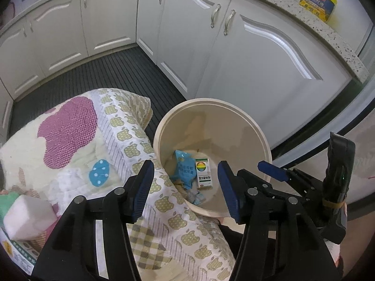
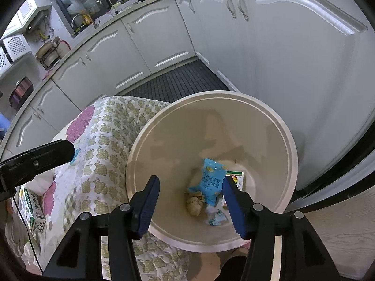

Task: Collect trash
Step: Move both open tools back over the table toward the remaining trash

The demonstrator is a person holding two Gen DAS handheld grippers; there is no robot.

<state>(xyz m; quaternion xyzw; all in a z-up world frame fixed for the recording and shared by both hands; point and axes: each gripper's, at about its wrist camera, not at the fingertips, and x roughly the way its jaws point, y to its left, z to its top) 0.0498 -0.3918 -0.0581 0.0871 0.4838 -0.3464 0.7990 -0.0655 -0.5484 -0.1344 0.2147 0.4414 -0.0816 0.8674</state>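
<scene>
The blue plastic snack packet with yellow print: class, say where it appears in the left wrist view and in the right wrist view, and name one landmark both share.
Left wrist view: the blue plastic snack packet lies on the bin floor, lower centre, left of a small white box.
Right wrist view: the packet lies at the bin bottom, right of centre, above a crumpled brown paper ball.
Shared landmark: the round cream plastic bin.

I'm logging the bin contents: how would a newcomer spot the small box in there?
Find the round cream plastic bin beside the apple-print quilt. On its bottom lies a small white cardboard box, beside the blue plastic packet; only it has a rainbow-striped circle and green bands.
</scene>
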